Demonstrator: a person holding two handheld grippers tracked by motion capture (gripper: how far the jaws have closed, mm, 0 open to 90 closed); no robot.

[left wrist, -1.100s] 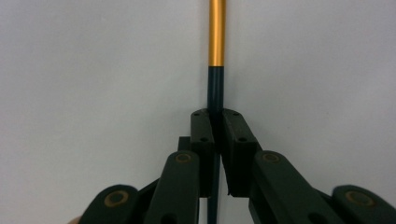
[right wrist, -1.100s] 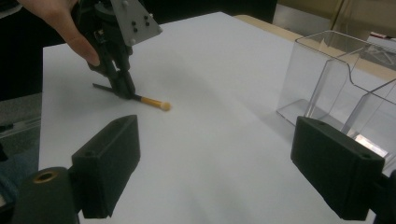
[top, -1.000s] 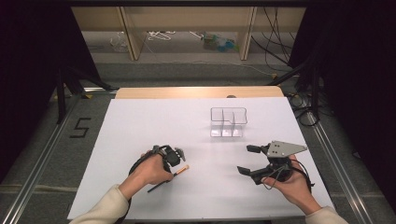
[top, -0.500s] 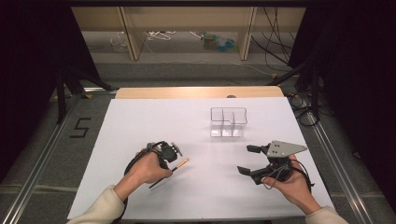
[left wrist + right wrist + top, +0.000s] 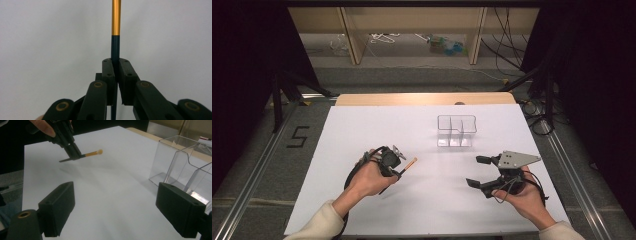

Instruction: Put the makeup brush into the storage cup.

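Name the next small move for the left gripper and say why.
Probably carry the pencil toward the clear organizer: the left gripper is shut on its dark shaft, lifted off the table, and the organizer looks empty.

- Your left gripper (image 5: 115,72) has its fingers (image 5: 108,75) clamped on a thin stick (image 5: 115,47).
- The stick's dark part sits between the pads; its orange part (image 5: 116,17) runs straight up.
- A plain white surface (image 5: 50,45) lies behind.
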